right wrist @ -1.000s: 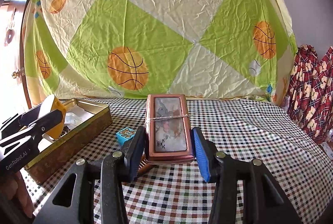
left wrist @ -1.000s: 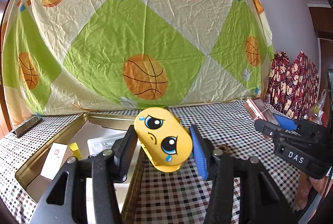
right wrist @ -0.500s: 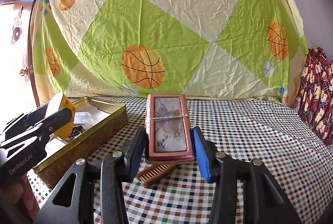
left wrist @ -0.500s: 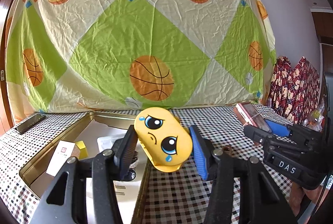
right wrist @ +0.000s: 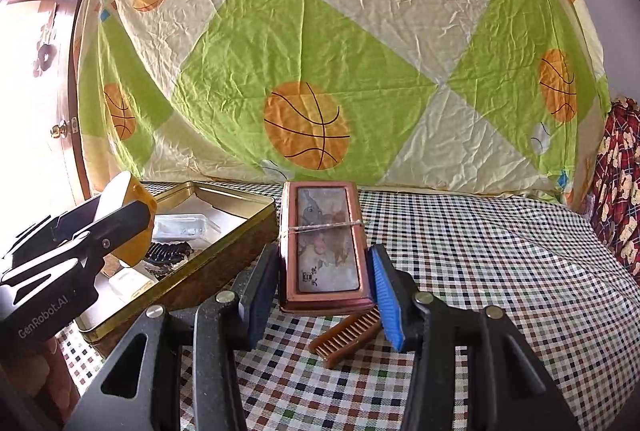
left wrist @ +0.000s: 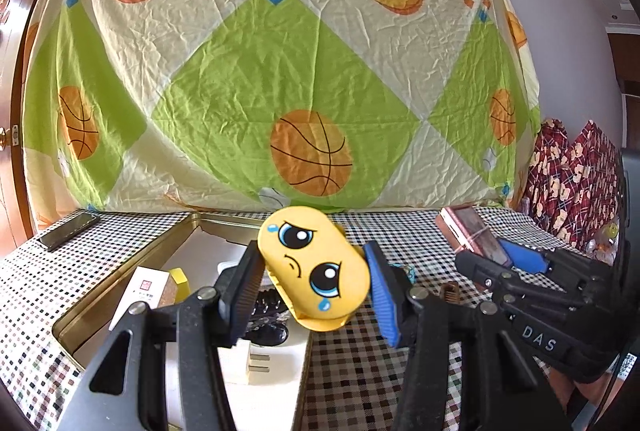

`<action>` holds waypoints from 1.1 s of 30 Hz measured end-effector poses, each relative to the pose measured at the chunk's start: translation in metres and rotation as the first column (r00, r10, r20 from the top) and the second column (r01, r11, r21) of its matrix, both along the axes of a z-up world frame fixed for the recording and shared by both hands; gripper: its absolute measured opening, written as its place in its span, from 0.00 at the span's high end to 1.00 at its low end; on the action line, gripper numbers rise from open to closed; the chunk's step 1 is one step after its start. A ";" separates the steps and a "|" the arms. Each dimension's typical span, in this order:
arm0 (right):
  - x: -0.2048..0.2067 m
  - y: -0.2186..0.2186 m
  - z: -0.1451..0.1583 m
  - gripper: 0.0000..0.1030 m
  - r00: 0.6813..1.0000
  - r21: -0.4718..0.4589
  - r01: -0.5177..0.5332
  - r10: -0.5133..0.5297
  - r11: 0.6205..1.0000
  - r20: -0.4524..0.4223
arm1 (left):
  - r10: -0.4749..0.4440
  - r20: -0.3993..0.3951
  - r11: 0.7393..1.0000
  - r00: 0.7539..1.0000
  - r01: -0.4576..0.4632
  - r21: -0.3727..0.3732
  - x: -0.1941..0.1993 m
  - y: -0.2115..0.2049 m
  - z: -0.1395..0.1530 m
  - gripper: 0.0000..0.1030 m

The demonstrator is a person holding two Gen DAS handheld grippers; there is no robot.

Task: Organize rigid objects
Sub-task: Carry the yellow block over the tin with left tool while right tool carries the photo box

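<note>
A yellow case (left wrist: pixel 313 273) with a crying cartoon face is pinched in the left gripper (left wrist: pixel 316 281), its long axis tilted from 11 to 5 o'clock, directly above the near end of the tin (left wrist: pixel 120 281). The tin is seen at 9 o'clock from the right gripper (right wrist: pixel 325 271), in which a pink box (right wrist: pixel 325 247) tied with string is clamped, long axis pointing to 12 o'clock. The left hand is judged nearer the tin.

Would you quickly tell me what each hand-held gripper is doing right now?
Left hand-held gripper: closed on the yellow toy.
Right hand-held gripper: closed on the reddish box.
</note>
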State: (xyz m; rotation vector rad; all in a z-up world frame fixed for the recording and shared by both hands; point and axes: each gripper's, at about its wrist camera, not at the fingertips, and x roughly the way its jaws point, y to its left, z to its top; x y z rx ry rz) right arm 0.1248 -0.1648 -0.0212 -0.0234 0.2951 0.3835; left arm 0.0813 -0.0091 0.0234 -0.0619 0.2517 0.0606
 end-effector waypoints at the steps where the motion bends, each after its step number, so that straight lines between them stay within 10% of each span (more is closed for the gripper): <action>1: 0.000 0.002 0.000 0.53 1.000 0.000 -0.004 0.004 1.000 -0.001 | 0.003 0.000 1.000 1.000 -0.003 -0.004 0.000 0.002 0.000 0.51; 33: 0.002 0.035 0.002 0.53 0.998 0.002 -0.050 0.050 0.999 -0.027 | 0.052 -0.004 0.997 0.999 -0.052 -0.064 -0.009 0.055 -0.001 0.51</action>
